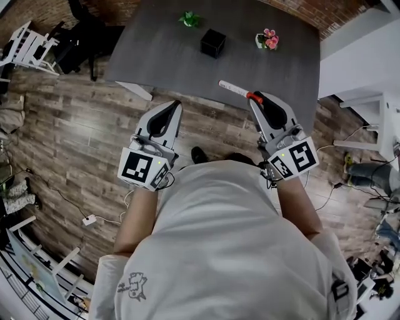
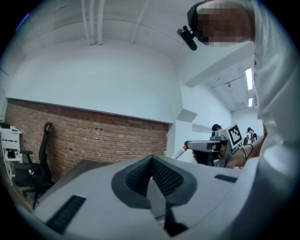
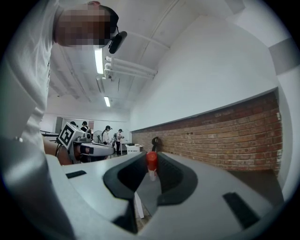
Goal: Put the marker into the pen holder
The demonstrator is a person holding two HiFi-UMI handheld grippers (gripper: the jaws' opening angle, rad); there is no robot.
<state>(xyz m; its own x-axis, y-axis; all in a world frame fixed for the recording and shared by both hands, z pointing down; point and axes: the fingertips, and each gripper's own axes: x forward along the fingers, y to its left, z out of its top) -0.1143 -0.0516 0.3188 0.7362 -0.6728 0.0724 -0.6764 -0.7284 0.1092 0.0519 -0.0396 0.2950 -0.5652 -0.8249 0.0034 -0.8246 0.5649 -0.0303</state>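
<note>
Right gripper (image 1: 255, 97): fingers pinch the marker (image 1: 234, 88) at its red-capped end. In the right gripper view the red cap (image 3: 151, 160) sits clamped between the two dark pads. The white barrel sticks out past the fingertips, up and to the left, over the near edge of the desk (image 1: 156, 59). From the left gripper view the same marker (image 2: 181, 151) pokes from the right gripper (image 2: 190, 146), angled slightly down.

Left gripper (image 1: 177, 104): fingers pressed together, nothing between them, pads meeting in a narrow V (image 2: 151, 161). It is held over the wood floor (image 1: 75, 144), short of the desk edge, level with the right one.

Farther out on the dark grey desk: black cube pen holder (image 1: 212, 42) near the middle, upright, well apart from the marker. Small green plant (image 1: 190, 19) behind it to the left, pot of pink flowers (image 1: 269, 39) to its right. Black office chair (image 1: 84, 31) off the desk's left end.
</note>
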